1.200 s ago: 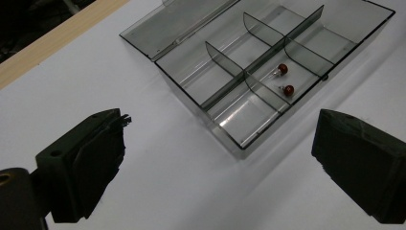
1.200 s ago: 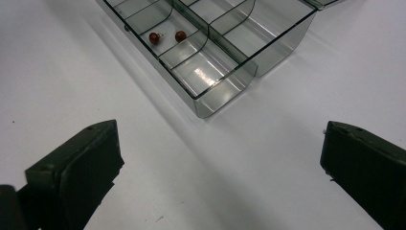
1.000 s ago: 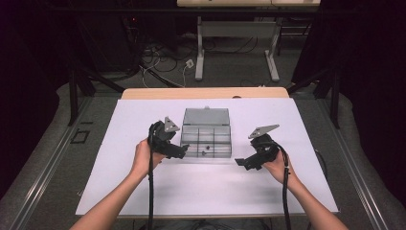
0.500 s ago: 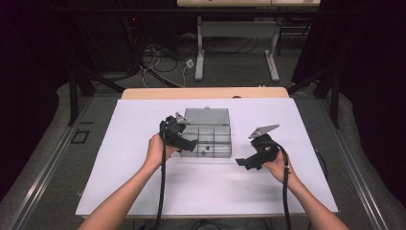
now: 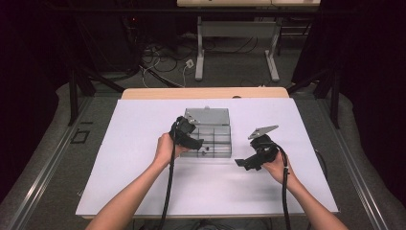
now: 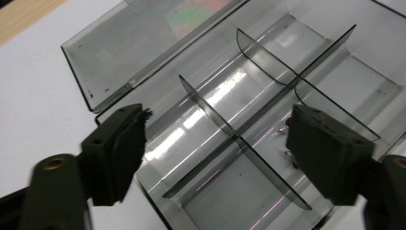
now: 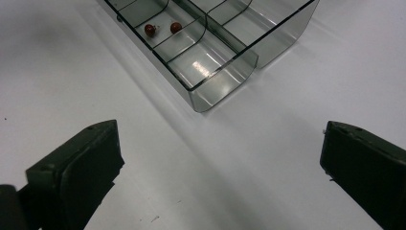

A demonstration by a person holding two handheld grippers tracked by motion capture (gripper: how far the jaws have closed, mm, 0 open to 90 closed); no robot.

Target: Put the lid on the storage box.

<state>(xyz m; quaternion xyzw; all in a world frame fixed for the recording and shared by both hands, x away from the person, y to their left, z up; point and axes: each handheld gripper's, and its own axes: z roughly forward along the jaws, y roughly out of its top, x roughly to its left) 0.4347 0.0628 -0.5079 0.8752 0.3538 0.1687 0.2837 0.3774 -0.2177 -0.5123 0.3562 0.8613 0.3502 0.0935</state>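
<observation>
Left hand-held gripper (jaws closing, nothing pinched) over the clear box.

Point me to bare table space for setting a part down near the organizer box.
Bare white mat left of the clear box, and a strip along the near edge. Crowded: left gripper over the box, right gripper beside its right end; two red beads fill one compartment.

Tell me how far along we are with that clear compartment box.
Done: the box lies open, lid folded back. In hand: the left hand-held gripper hangs over the compartments, its jaws just closing with nothing pinched between them. Two small red beads sit in one compartment, untouched. The right hand-held gripper waits open over the white table. Left: picking the beads.
</observation>
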